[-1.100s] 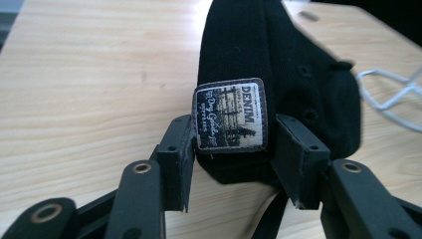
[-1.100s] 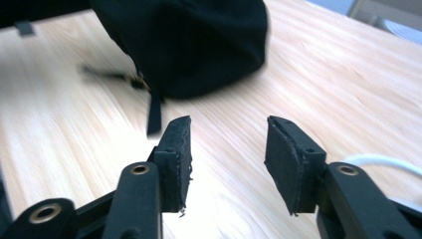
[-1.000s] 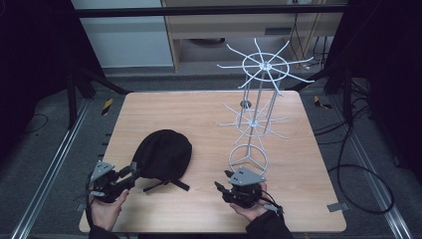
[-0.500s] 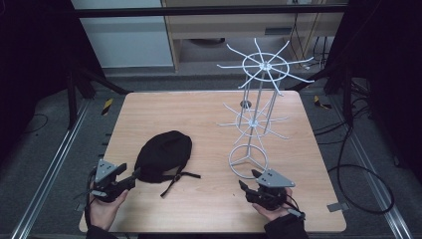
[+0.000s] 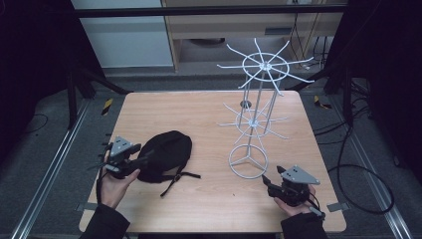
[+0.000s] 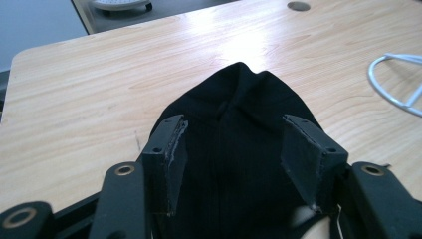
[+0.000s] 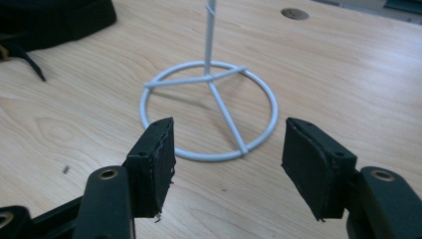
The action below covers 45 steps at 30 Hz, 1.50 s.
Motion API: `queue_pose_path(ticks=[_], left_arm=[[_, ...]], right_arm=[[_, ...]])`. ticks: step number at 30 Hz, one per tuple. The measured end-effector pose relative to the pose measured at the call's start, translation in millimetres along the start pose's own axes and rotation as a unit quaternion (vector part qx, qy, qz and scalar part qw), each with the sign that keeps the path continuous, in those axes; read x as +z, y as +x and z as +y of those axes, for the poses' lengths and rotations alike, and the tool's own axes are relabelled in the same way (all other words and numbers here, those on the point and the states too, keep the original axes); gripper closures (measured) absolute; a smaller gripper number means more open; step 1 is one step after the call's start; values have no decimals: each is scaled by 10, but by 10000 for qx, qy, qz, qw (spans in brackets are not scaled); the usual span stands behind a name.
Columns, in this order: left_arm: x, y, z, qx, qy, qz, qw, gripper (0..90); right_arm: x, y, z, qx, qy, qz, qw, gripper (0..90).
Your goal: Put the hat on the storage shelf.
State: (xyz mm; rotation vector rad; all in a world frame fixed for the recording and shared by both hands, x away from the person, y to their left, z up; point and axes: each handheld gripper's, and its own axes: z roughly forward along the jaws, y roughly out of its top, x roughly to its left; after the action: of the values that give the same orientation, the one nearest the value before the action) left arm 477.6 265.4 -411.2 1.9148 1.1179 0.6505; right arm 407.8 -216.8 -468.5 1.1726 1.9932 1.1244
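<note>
Now my left gripper [image 6: 231, 159] has just been opening, jaws wide astride the cap [image 5: 164, 155] without pinching, right gripper [image 7: 229, 159] likewise opening and empty before the rack [image 5: 249, 162]; cap lies front-left, soft and light, so I'd pinch its edge.

The high view looked forward and down from above the person's edge of the tabletop [image 5: 199, 107], taking in all of it from afar. The left gripper view sat low and close, facing the black cap [image 6: 239, 129] toward twelve o'clock. The right gripper view, equally low, faced the wire rack [image 7: 209, 112] at its ring base. Both gripper views shared the cap, that ring and the tabletop's hole with the high view.
</note>
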Motion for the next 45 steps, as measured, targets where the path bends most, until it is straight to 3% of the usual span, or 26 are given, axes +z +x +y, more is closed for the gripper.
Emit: queue_pose_path(ticks=[5, 10, 12, 16, 18, 21, 26, 32, 38, 42, 45], left_arm=[[213, -13, 58, 193, 361, 14, 9992, 435], [366, -2, 44, 187, 713, -50, 9973, 498], [418, 26, 20, 74, 847, -93, 9963, 511], [471, 79, -47, -199, 879, -272, 9956, 586], [515, 94, -69, -235, 1013, -282, 9942, 621], [542, 127, -87, -400, 1091, -393, 9925, 739], [473, 116, -82, -458, 892, -341, 9944, 858], [342, 72, -65, -381, 608, -255, 9971, 870], [86, 8, 13, -192, 93, -242, 9995, 871], [-131, -18, 78, -167, -402, -336, 9985, 871], [-285, -23, 133, -276, -787, -475, 9954, 871]], right_arm=[[31, -58, -24, 30, 102, -20, 9999, 381], [46, -75, -35, -10, 172, -22, 9998, 393], [52, -77, -36, -21, 193, -17, 9998, 396], [71, -75, -40, -49, 265, -3, 9996, 406], [83, -75, -47, -66, 286, 11, 9996, 407], [88, -71, -48, -72, 328, 4, 9994, 413], [88, -85, -53, -90, 306, -5, 9995, 418], [89, -76, -58, -72, 333, -10, 9994, 422], [99, -82, -62, -123, 325, -19, 9994, 424], [91, -79, -61, -104, 303, -29, 9995, 424], [89, -85, -63, -117, 283, -32, 9995, 421]])
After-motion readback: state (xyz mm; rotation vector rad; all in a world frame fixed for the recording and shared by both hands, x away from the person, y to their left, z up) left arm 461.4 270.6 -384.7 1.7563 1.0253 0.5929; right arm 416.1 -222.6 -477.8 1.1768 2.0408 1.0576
